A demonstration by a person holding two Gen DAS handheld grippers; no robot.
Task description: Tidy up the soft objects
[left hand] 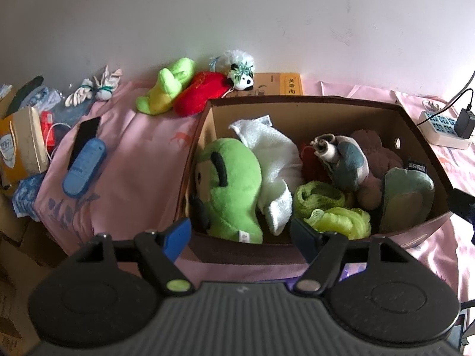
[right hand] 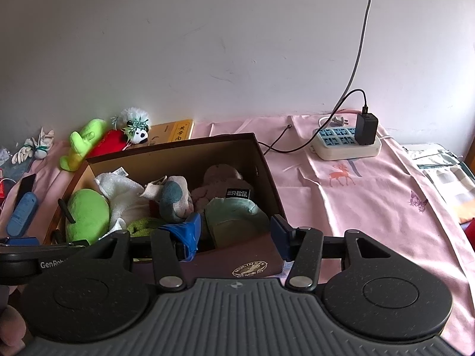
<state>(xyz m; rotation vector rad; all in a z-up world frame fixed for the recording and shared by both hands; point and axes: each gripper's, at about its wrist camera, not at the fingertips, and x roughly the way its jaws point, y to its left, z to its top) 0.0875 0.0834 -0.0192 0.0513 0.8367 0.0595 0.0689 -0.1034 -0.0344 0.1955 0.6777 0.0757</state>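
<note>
Grippers, both spread and empty: left gripper (left hand: 240, 235) and right gripper (right hand: 234, 233) poised at near rim of cardboard box (left hand: 297, 103), touching nothing. Box already stocked: green plush (left hand: 231, 190), white towel (left hand: 273, 160), rolled cloths, slipper. Beyond, by wall, still unsorted on pink bed sheet (left hand: 133, 154): lime plush (left hand: 166, 86), red plush (left hand: 202, 92), panda (left hand: 242, 75).
</note>
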